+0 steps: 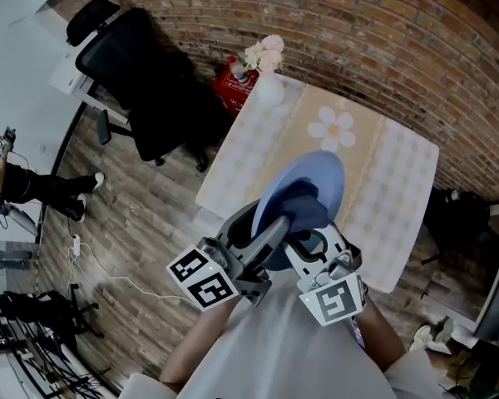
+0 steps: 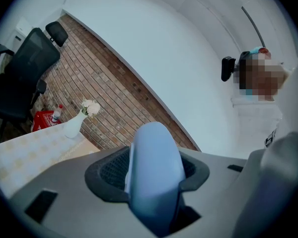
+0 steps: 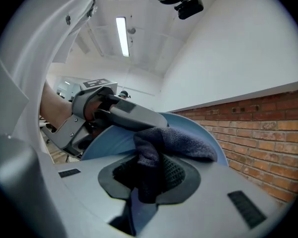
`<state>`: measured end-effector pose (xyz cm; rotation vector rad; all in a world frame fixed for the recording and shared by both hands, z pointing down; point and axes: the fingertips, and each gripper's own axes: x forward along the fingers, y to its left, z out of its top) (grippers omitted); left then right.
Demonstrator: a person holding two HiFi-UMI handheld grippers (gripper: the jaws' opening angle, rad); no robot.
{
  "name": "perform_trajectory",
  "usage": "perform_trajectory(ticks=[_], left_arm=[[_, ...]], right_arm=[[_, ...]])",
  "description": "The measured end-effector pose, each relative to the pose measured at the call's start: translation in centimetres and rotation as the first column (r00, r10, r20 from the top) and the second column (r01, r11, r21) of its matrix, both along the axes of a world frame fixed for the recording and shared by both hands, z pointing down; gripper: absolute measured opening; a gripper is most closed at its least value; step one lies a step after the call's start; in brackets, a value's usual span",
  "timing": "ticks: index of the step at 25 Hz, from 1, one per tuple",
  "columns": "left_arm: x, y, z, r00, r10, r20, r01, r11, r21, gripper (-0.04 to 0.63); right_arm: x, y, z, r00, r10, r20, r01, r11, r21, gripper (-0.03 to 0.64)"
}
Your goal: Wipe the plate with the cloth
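The left gripper's (image 2: 154,182) 2 jaws pinch the rim of the blue plate (image 1: 318,177), which is held tilted in the air above the table's (image 1: 399,181) near edge. The right gripper's (image 3: 149,177) jaws clamp the dark cloth (image 3: 174,143), which lies against the plate's face. A white vase (image 1: 270,90) of flowers stands at the table's far left corner. A red box (image 1: 231,86) and a black chair (image 1: 141,73) sit beyond that corner, by the brick wall (image 1: 358,23).

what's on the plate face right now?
A bunched dark blue cloth, gripped by the right tongs, lies against the face of the plate. The left tongs clamp its rim. The plate surface under the cloth is covered, so can't be judged.
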<state>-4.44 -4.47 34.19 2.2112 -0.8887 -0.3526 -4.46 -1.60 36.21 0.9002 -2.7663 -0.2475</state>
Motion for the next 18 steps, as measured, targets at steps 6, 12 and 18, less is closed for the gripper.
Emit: perform_trajectory(ticks=[6, 12, 18], left_arm=[[0.0, 0.3, 0.3, 1.000, -0.011, -0.023, 0.010, 1.000, -0.019, 0.212], [-0.1, 0.5, 0.0, 0.999, -0.017, -0.030, 0.017, 1.000, -0.012, 0.212], [-0.6, 0.5, -0.7, 0.999, -0.030, -0.033, 0.030, 1.000, 0.006, 0.212]], right_arm=[[1.8, -1.3, 1.1, 0.998, 0.049, -0.049, -0.051, 0.998, -0.029, 0.098], [3.4, -2.3, 1.8, 0.994, 0.093, -0.051, -0.095, 0.994, -0.045, 0.098], [4.7, -3.2, 3.1, 0.990, 0.136, -0.045, -0.139, 0.988, -0.070, 0.098]])
